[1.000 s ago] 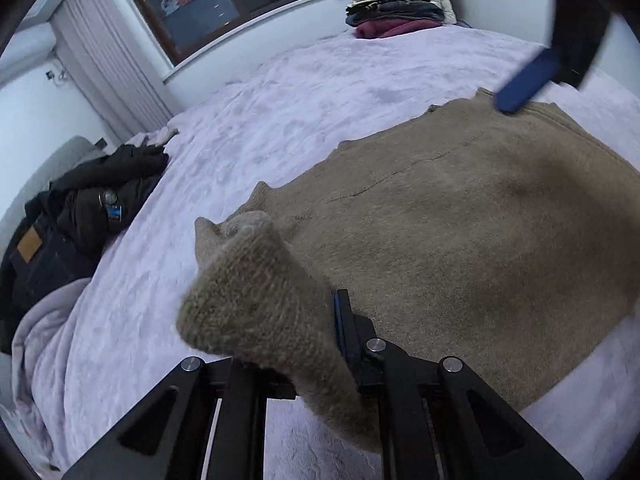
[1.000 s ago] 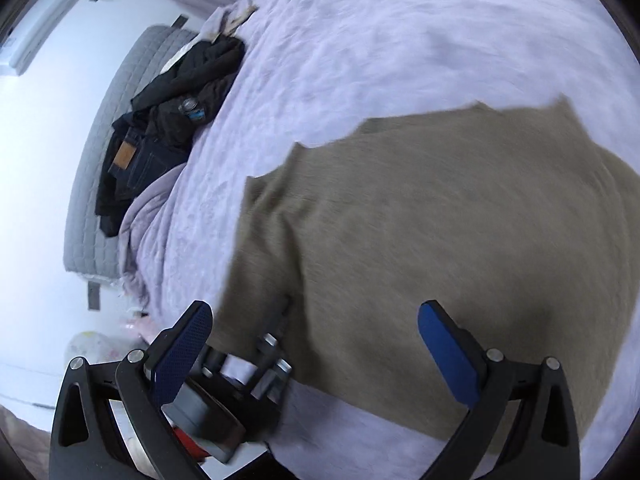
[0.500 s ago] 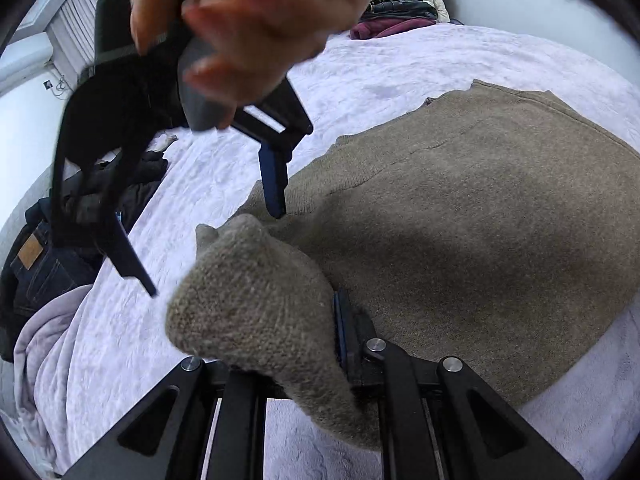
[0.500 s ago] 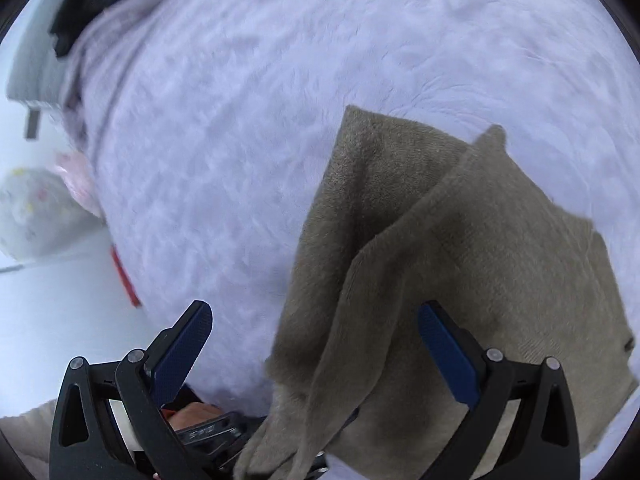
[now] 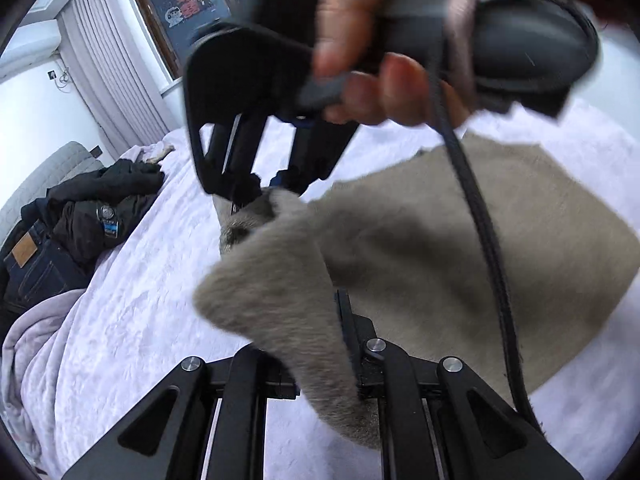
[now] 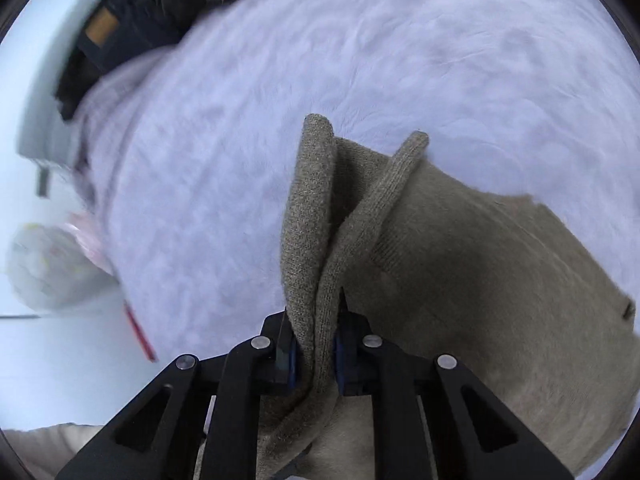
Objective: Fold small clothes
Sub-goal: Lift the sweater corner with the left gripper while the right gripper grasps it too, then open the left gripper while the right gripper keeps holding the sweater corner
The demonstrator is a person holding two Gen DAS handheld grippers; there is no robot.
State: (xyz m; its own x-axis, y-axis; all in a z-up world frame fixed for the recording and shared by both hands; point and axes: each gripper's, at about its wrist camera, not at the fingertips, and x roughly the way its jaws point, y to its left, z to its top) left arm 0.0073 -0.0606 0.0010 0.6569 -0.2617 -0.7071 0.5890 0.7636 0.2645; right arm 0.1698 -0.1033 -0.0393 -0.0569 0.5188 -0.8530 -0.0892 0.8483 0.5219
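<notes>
- Two grippers pinching one tan sweater [image 5: 460, 232] edge above the lilac bedspread [image 5: 132, 320].
- Left gripper [image 5: 320, 364] clamped near; right gripper [image 6: 314, 354] clamped farther along, ready for folding.

My grippers are black with blue pads [image 6: 337, 354]. Sweater [image 5: 440, 240]: plain olive-tan knit. Bedspread [image 6: 360, 60]: pale lilac, mottled. Jeans [image 5: 28, 268]: dark indigo, tan patch. Curtain [image 5: 108, 68]: grey-lilac.

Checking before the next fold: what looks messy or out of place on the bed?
A dark heap of clothes, jeans included, lies crumpled at the bed's far edge. The tan sweater is bunched where both tongs pinch it.
</notes>
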